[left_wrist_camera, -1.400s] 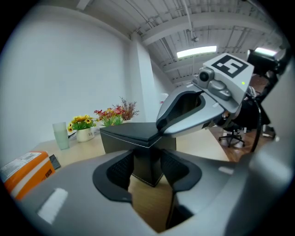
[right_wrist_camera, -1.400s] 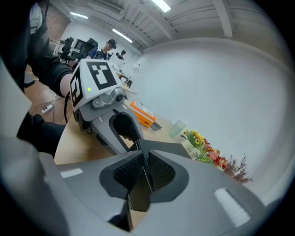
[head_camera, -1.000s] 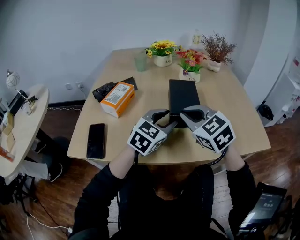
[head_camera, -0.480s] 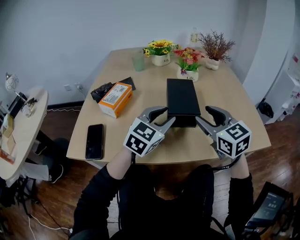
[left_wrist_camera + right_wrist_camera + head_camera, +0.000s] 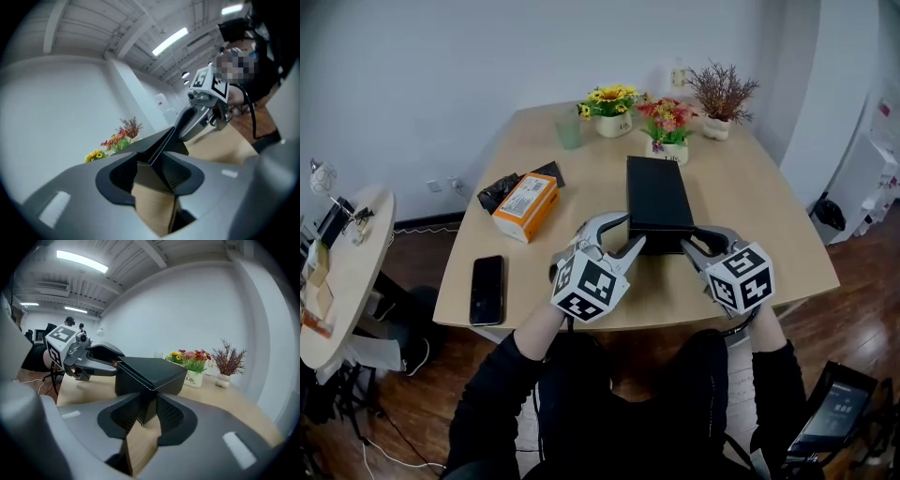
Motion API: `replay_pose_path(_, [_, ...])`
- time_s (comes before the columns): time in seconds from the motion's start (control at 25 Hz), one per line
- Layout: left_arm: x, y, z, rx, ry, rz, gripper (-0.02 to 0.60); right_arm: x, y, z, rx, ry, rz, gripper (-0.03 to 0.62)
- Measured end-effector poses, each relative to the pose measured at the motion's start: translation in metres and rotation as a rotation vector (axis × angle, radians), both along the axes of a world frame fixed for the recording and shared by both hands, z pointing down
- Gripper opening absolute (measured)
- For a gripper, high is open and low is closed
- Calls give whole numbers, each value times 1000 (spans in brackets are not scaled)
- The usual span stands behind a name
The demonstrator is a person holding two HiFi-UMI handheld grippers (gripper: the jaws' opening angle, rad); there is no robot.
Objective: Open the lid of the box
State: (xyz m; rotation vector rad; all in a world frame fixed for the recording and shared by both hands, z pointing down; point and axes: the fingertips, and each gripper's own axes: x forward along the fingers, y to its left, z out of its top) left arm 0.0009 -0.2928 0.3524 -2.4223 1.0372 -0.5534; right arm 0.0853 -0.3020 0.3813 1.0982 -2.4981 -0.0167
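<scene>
Right tongs [image 5: 689,240] swung back in, jaws closing, now pinching near right corner of box [image 5: 657,199]. Left tongs [image 5: 635,229], easing slightly, clamp near left corner. Box central on tabletop [image 5: 741,197]. Looks stiff, light, smooth. Lift lid [image 5: 654,173] by lip.

Bare tabletop [image 5: 755,202] lay free to the right of the black box [image 5: 656,192], out to the table's edge. A clear strip ran between the box's left side and the orange carton [image 5: 525,204]. A black bag [image 5: 499,187] touched the carton's far side, and a phone [image 5: 487,289] lay near the front-left edge. A pot of red flowers [image 5: 666,145] stood just beside the box's far end. A sunflower pot [image 5: 612,117], a pot of dry twigs [image 5: 717,122] and a green cup [image 5: 569,131] crowded the back edge.
</scene>
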Motion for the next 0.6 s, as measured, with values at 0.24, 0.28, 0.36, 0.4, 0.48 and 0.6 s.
replay_pose_path(0.24, [6, 1, -34, -29, 109, 77, 170, -2, -1, 0, 31, 47, -11, 115])
replay_pose_path(0.28, [8, 2, -44, -59, 166, 95, 170, -3, -1, 1, 41, 63, -15, 121])
replay_pose_path(0.36, [16, 2, -61, -95, 248, 128, 170, -1, 0, -1, 78, 91, -9, 122])
replay_pose_path(0.4, [22, 2, -69, -94, 263, 142, 170, 2, 2, -7, 116, 95, 7, 121])
replay_pose_path(0.48, [35, 1, -83, -60, 246, 164, 169, 9, 8, -32, 231, 67, 59, 142])
replay_pose_path(0.6, [56, -1, -99, -26, 209, 200, 169, 6, 14, -78, 410, 29, 106, 150])
